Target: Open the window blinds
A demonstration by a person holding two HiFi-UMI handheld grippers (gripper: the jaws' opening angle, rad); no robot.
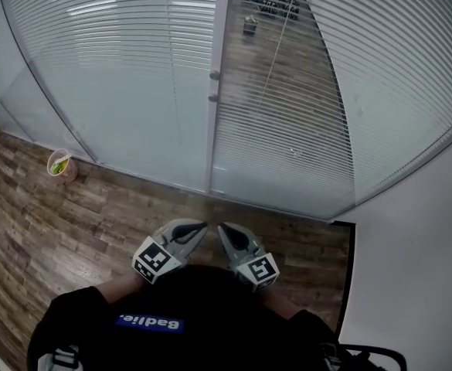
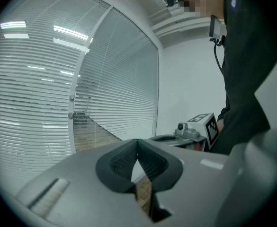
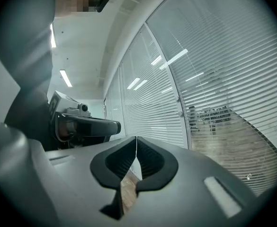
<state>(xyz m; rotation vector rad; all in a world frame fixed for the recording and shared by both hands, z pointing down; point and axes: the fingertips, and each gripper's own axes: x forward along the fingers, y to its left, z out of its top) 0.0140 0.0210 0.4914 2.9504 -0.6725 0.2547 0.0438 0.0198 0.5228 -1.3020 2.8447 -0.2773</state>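
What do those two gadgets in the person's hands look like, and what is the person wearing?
The left gripper and right gripper are pale grey, beak-shaped, each with two jaws lined with black ribbed pads. Each carries a white cube printed with black square markers. The person wears a black top.

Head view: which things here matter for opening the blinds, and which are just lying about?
For the job: window blinds; two small knobs on the frame between the panes, probably their controls; thin rod hanging by the right pane, maybe a wand; left hand-held gripper and right hand-held gripper, both shut, empty.
Just lying about: cup on the wooden floor.
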